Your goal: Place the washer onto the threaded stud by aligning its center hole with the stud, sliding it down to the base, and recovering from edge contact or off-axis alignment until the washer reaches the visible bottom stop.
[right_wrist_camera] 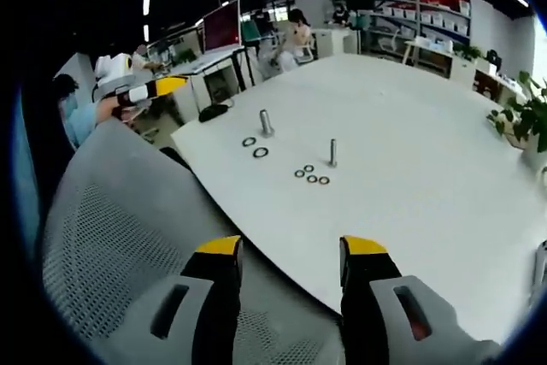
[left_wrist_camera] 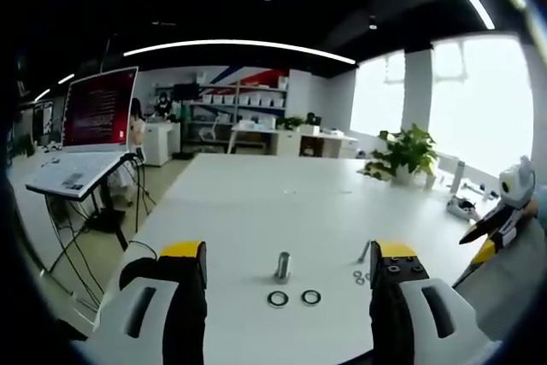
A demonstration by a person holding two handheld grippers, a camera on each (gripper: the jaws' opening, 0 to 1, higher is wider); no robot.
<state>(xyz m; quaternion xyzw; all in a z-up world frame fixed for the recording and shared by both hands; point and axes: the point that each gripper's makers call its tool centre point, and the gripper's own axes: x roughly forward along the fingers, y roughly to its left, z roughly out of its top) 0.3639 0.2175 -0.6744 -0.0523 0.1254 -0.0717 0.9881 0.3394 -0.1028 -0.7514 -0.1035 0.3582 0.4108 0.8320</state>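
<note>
On the white table (left_wrist_camera: 256,203) a thick threaded stud (left_wrist_camera: 283,265) stands upright, with two larger washers (left_wrist_camera: 278,298) lying flat just in front of it. To the right stands a thin stud (left_wrist_camera: 366,251) with several small washers (left_wrist_camera: 360,277) at its foot. My left gripper (left_wrist_camera: 289,250) is open and empty, short of the washers. In the right gripper view the thick stud (right_wrist_camera: 266,121), its washers (right_wrist_camera: 255,147), the thin stud (right_wrist_camera: 332,152) and the small washers (right_wrist_camera: 311,175) lie far ahead. My right gripper (right_wrist_camera: 291,247) is open and empty above a chair back.
A grey mesh chair (right_wrist_camera: 111,211) stands against the table's near edge. The left gripper (right_wrist_camera: 145,91) shows at far left, the right gripper (left_wrist_camera: 504,220) at the other view's right edge. A potted plant (left_wrist_camera: 402,153), a laptop on a stand (left_wrist_camera: 77,173) and a red screen (left_wrist_camera: 101,107) lie beyond.
</note>
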